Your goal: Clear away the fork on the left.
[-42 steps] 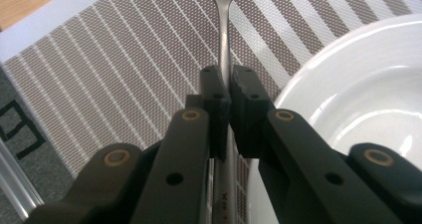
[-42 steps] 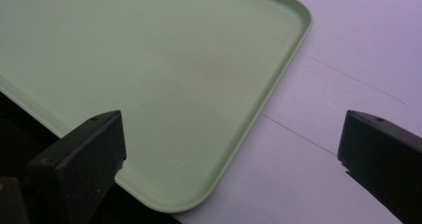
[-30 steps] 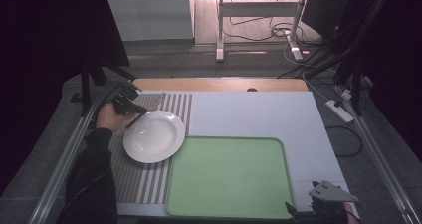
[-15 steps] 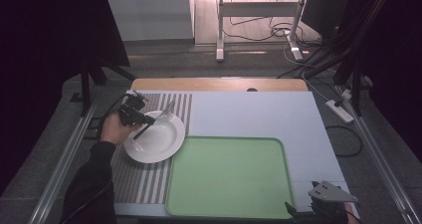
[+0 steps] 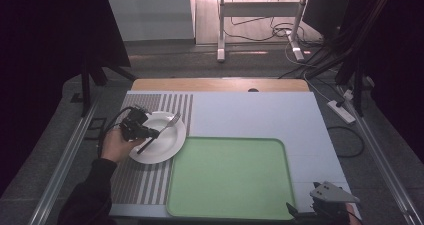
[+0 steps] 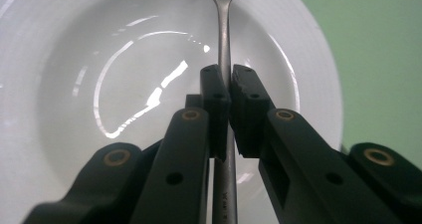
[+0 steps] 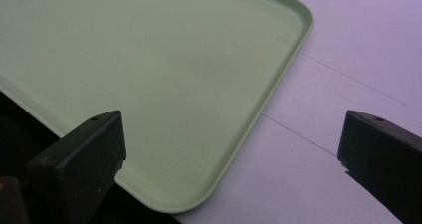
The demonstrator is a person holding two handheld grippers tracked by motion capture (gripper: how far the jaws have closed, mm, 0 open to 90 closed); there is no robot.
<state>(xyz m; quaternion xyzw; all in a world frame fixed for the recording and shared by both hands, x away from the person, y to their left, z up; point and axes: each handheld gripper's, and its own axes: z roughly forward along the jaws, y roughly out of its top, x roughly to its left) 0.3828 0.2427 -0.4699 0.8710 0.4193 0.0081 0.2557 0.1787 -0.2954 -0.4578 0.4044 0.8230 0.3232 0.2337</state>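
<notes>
Since a second ago you have swung the slim silver metal fork (image 5: 161, 131) from the striped mat's far corner in over the round white ceramic plate (image 5: 170, 147), so the carry looks nearly done and setting it down seems next. Your left gripper (image 6: 228, 84) has its jaws pressed together on the fork's plain polished handle, tines pointing away toward the plate's far rim, the glossy plate resting on the grey-and-white striped mat (image 5: 142, 185) just left of the pale green plastic tray (image 5: 230, 180). Your right gripper (image 7: 231, 134) waits spread wide over the tray's near corner.
</notes>
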